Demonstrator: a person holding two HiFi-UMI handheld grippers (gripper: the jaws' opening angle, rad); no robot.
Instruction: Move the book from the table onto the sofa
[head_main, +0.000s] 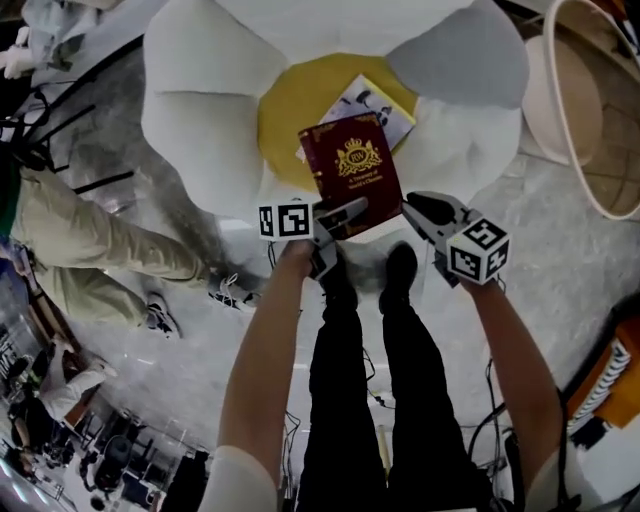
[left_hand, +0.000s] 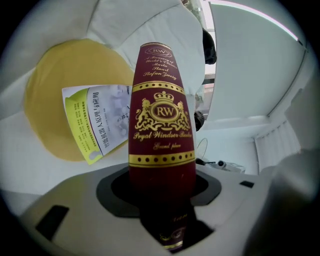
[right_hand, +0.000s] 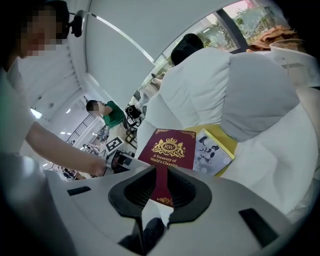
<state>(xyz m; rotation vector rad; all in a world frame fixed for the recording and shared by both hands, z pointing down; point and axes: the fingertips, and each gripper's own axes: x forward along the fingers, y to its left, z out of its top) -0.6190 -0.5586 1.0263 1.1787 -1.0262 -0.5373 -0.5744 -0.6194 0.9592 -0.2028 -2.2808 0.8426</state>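
Observation:
A maroon book (head_main: 352, 170) with a gold crest hangs over the yellow centre (head_main: 290, 110) of a white flower-shaped sofa (head_main: 200, 110). My left gripper (head_main: 345, 215) is shut on its near end; in the left gripper view the book (left_hand: 162, 115) stands up between the jaws of that gripper (left_hand: 162, 200). My right gripper (head_main: 415, 208) is at the book's near right corner, jaws almost together. In the right gripper view the cover (right_hand: 167, 147) shows only through the slit of the right gripper (right_hand: 160, 200). Whether it touches the book I cannot tell.
A thin illustrated booklet (head_main: 385, 105) lies on the yellow centre, partly under the maroon book. A person in khaki trousers (head_main: 90, 240) stands left of the sofa. A round wicker basket (head_main: 590, 120) sits at the right. Cables (head_main: 490, 430) run across the floor by my shoes (head_main: 400, 270).

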